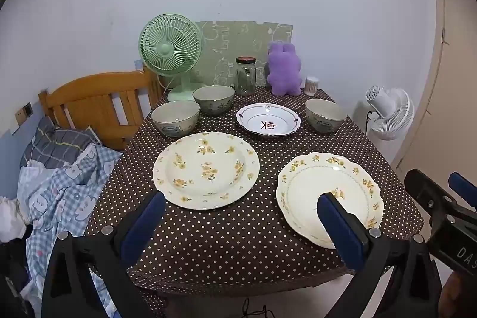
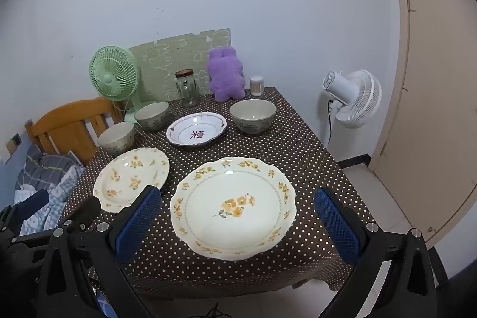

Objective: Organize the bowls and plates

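Scalloped plate (image 2: 233, 207) at the table's (image 2: 301, 151) near edge — judged glazed, slippery, breakable; best taken by the rim. Both grippers (image 1: 238, 216) (image 2: 238, 216) spread wide, empty.

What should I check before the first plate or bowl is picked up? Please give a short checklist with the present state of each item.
1. Left tongs open, nothing between them: ok.
2. Right tongs open, nothing between them: ok.
3. Scalloped plate lies flat near the front edge, in front of the right tongs: ok.
4. Three bowls upright, not yet stacked: ok.
5. Bowls look empty: ok.
6. Glass jar and purple plush toy stand apart from the dishes: ok.
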`<state>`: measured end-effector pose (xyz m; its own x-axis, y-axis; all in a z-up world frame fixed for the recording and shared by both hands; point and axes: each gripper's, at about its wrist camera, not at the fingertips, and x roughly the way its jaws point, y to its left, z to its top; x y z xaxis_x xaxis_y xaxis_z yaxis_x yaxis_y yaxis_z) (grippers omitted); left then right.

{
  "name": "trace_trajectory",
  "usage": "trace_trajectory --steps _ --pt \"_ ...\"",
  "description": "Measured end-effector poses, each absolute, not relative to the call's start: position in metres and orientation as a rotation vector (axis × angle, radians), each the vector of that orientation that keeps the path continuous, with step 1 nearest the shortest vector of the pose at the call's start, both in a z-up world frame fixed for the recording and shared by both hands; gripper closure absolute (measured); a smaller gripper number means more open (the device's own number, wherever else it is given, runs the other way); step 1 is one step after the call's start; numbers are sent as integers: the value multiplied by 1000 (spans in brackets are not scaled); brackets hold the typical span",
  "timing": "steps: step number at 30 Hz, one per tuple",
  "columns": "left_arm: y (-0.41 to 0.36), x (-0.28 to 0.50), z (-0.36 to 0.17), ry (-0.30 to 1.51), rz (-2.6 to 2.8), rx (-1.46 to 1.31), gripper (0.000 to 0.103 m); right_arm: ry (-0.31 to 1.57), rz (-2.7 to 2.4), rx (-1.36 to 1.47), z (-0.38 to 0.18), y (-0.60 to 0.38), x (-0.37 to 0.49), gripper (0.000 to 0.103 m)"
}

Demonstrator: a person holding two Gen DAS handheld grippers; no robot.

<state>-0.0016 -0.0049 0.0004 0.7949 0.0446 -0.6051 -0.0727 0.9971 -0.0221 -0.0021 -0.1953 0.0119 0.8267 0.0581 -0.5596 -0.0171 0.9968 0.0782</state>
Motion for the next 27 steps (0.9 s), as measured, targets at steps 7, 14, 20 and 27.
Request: trace_trajectory --steps 7,14,20,27 --pt "-4 -1 -1 651 64 -46 1 597 40 67 12 -194 -2 0" --pt "0 -5 -2 652 64 -48 1 599 39 65 8 -191 -3 0" --pt "0 -5 -2 653 64 -48 1 600 39 67 11 -192 -3 0" --pt "0 -5 -2 652 64 -48 1 600 39 69 9 -191 -3 0"
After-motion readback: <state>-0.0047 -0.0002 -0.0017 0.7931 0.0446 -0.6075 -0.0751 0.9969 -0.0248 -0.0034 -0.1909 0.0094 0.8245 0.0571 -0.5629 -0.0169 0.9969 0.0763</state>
